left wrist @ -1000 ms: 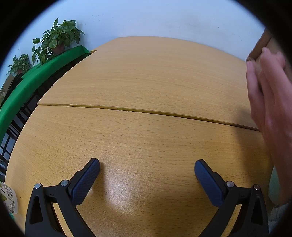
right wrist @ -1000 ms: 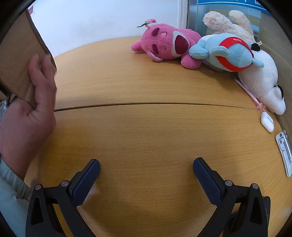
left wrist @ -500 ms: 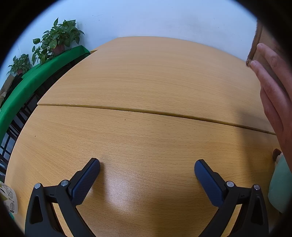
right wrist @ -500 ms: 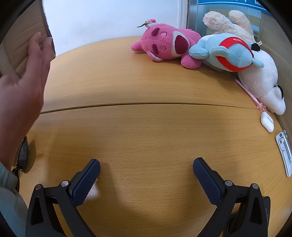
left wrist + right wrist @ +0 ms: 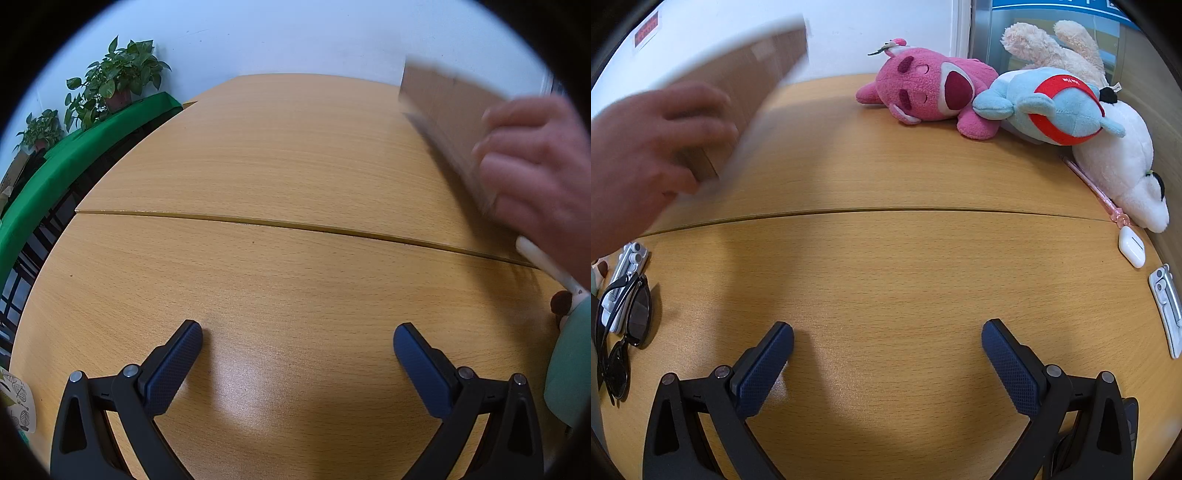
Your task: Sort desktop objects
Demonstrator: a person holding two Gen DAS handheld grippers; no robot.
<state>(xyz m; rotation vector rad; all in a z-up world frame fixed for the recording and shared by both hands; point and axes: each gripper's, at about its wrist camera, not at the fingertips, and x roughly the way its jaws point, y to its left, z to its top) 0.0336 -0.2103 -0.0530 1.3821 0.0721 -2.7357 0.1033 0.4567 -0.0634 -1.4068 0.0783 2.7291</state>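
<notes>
Left tool (image 5: 297, 341) spread wide, holding nothing; right tool (image 5: 886, 339) likewise; blurred bare hand (image 5: 646, 147) grips cardboard box (image 5: 746, 77) over surface (image 5: 886, 258); sunglasses (image 5: 626, 328) lie at left edge.

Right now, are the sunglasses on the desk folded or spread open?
Folded, as far as visible: the sunglasses lie with both dark lenses close together and no arm sticking out.

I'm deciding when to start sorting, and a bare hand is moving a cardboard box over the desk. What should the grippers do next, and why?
Probably hold both where they are for a moment. The hand and cardboard box are motion-blurred, so not yet settled. The left gripper and right gripper are open and empty. Once the box rests, the sunglasses look like a near first pick.
</notes>
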